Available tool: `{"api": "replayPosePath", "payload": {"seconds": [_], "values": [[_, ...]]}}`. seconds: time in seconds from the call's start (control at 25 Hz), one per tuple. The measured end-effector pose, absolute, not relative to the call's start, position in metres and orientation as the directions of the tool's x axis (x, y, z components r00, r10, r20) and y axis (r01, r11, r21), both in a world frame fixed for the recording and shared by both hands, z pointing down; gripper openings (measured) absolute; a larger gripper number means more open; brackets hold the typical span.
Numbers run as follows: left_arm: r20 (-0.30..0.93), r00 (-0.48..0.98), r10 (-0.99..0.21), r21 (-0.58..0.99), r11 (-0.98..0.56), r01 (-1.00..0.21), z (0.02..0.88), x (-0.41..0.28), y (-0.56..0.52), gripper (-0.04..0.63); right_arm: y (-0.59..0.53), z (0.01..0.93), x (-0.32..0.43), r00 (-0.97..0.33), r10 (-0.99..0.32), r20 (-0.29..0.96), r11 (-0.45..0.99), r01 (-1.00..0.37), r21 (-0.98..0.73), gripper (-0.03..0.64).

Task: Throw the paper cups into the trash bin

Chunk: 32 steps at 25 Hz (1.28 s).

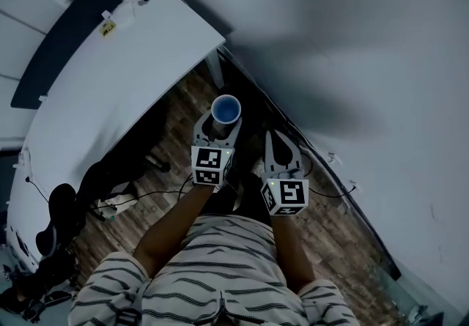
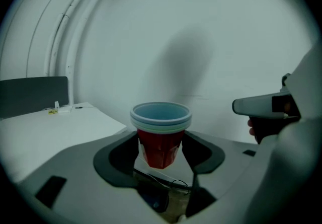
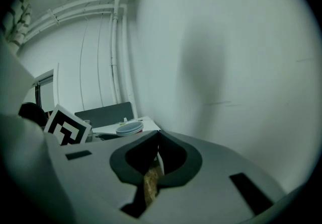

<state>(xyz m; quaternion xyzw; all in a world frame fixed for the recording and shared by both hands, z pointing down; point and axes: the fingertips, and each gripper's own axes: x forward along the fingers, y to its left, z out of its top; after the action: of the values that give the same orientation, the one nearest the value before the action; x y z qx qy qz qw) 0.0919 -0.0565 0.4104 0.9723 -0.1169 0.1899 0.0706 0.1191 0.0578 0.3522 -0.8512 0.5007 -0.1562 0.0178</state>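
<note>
left gripper [image 2: 161, 150] clamped on paper cups [image 2: 161, 126]; right gripper [image 3: 157, 136] closed, empty

My left jaws stand wide, both pads pressed on the red body of the paper cups. The cups are nested and upright, with their pale-blue rims just above the fingers [image 2: 122, 153]. The top cup's inside looks empty. My right jaws meet tip to tip with nothing between them. In the head view the cups stick out ahead of the left fingertips, with the right gripper just beside, over the wood floor [image 1: 176, 108].

head: steep down, above | gripper views: close, along jaws | shared: paper cups [image 2: 161, 117]
</note>
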Motion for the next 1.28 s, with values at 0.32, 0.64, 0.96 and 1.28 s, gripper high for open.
{"api": "replayPosePath", "payload": {"seconds": [0.32,0.64,0.96,1.28], "values": [[0.449,0.876,-0.176,0.082,-0.968,-0.237,0.46,0.111,-0.052,0.287,0.064,0.391,0.129,0.443,-0.846,0.296,-0.505,-0.845,-0.177,0.018],[0.504,0.846,-0.172,0.105,-0.96,-0.258,0.508,0.122,-0.047,0.288,0.062,0.433,0.14,0.421,-0.843,0.334,-0.496,-0.849,-0.182,0.018],[0.554,0.813,-0.177,0.128,-0.948,-0.293,0.555,0.127,-0.046,0.288,0.063,0.485,0.156,0.409,-0.824,0.393,-0.511,-0.836,-0.201,0.018],[0.601,0.779,-0.18,0.156,-0.929,-0.335,0.602,0.127,-0.046,0.288,0.057,0.528,0.165,0.392,-0.813,0.431,-0.521,-0.821,-0.233,0.018]]}}
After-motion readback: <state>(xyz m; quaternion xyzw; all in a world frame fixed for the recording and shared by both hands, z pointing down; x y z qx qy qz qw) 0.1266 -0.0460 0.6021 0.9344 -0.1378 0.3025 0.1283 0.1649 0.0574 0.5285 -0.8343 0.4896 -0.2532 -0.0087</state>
